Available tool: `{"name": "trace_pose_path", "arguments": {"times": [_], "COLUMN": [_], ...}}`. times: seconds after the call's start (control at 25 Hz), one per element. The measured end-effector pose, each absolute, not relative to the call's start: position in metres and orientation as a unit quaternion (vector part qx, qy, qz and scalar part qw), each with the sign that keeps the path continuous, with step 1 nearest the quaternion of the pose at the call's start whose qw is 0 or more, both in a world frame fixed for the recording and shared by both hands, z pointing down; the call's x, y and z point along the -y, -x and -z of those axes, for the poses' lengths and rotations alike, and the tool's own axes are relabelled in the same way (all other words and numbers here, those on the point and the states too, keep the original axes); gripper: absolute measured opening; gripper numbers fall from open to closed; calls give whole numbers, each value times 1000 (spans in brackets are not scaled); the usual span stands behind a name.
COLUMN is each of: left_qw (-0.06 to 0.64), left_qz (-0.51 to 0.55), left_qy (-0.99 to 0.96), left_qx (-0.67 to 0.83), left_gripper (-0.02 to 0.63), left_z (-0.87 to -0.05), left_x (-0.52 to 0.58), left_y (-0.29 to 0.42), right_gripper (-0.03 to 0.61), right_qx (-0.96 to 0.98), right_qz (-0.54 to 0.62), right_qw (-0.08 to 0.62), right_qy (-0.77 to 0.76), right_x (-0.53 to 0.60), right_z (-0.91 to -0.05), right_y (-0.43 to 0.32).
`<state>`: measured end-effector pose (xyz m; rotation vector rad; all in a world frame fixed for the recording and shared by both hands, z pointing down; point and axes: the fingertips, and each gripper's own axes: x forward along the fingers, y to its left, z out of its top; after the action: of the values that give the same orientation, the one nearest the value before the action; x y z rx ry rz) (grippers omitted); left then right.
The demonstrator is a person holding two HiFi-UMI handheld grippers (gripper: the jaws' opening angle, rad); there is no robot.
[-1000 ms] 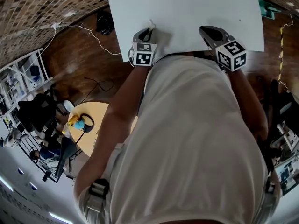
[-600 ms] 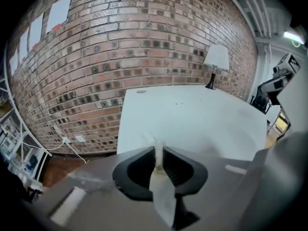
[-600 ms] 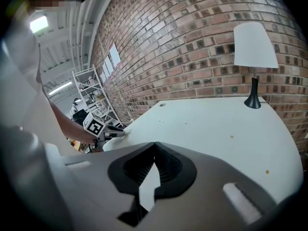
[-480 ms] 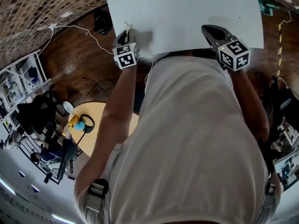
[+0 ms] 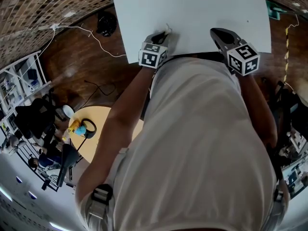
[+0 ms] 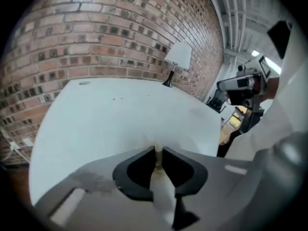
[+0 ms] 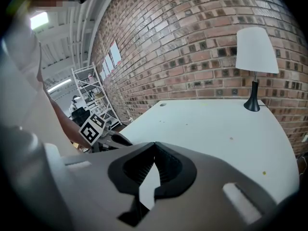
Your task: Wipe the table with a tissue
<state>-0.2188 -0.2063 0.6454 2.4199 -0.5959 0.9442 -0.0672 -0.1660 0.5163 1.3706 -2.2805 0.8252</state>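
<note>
- Jaws of the left gripper (image 6: 158,152) are closing, their tips pinching a crumpled white paper tissue (image 6: 162,191) just inside the near edge of the white rectangular table (image 6: 120,114).
- Right gripper (image 7: 154,146) sits over the same edge, jaws together, nothing between them.
- Bare tabletop runs ahead to a white-shaded, black-stemmed lamp (image 7: 256,52) at the far corner.

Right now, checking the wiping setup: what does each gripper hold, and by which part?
Left gripper: tissue, a bunched part between its closing jaw tips. Right gripper: shut, empty.

Closing left tongs (image 5: 163,34) hide most of the tissue (image 6: 157,161) between them; table (image 5: 192,13) far end is cropped.
</note>
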Motion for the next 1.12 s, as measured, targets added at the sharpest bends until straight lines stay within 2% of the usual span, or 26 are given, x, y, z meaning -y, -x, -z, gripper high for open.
{"name": "trace_pose_path", "arguments": {"times": [0.16,0.48,0.72,0.92,1.12], "left_qw": [275,306,304,278,285], "left_qz": [-336,-248,-241,-248,-240], "left_qy": [-886,-895,-883,-879,-879], "left_qx": [162,209,265,297,298], "left_gripper": [55,58,58,60,60], "left_z": [-643,-620,-624,-600,-603], "left_x": [201,215,233,266,271], "left_y": [214,229,243,284,239], "right_gripper": [8,8,8,8,8], "right_qx": [805,804,801,819,813], "right_qz": [-288,-289,-290,-280,-296], "right_qw": [177,173,165,135,149], "right_qy": [-488,-490,-497,-482,-478], "right_x": [170,170,178,204,190], "right_z": [-514,-517,-519,-520,-521], "right_y": [70,76,68,107,72]}}
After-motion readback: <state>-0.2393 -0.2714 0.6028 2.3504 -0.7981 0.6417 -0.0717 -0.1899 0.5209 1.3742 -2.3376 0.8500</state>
